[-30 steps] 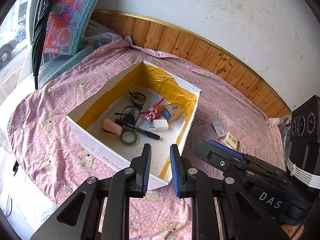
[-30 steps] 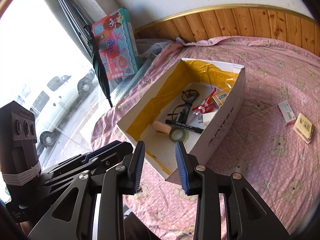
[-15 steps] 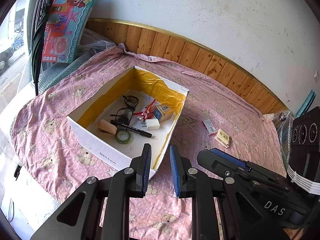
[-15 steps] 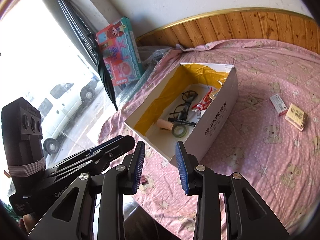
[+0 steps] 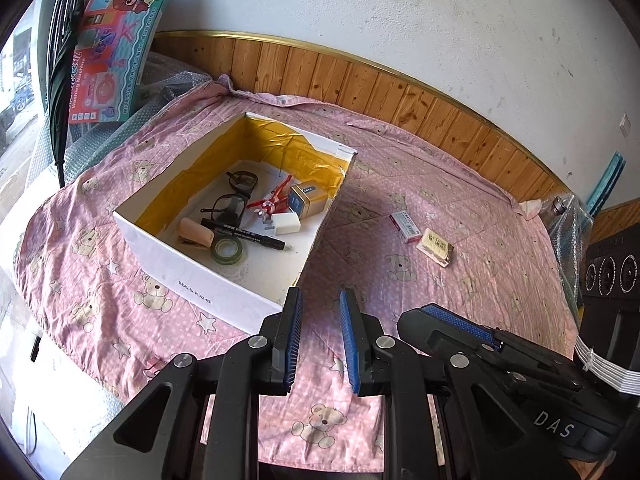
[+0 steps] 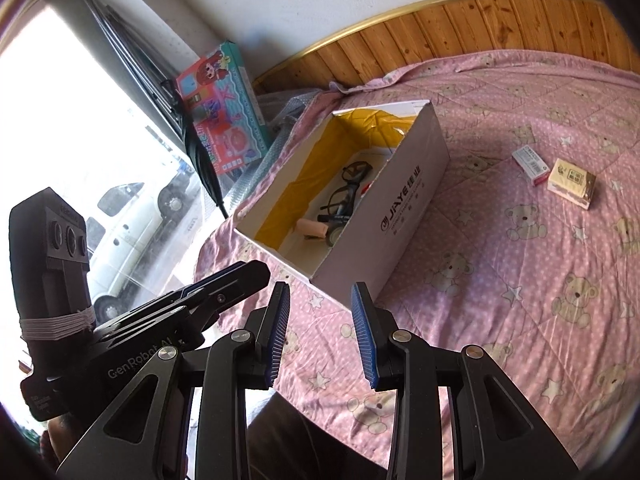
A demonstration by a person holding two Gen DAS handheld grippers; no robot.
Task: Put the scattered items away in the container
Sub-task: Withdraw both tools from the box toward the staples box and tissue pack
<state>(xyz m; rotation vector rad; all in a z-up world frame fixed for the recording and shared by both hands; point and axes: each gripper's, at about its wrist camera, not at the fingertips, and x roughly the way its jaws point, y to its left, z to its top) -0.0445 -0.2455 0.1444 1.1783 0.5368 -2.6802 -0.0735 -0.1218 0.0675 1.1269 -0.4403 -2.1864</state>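
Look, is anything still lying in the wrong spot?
Yes. Two things lie loose on the pink quilt, outside the white box: a small red-and-white box and a yellow packet beside it. Everything else sits inside the box.

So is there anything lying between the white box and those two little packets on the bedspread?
No. In both wrist views only bare pink bedspread separates the white box from the small white-and-red packet and the yellow packet.

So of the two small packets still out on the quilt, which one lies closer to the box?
The red-and-white packet: it lies nearer the white box, with the pale yellow packet just beyond it, farther from the box.
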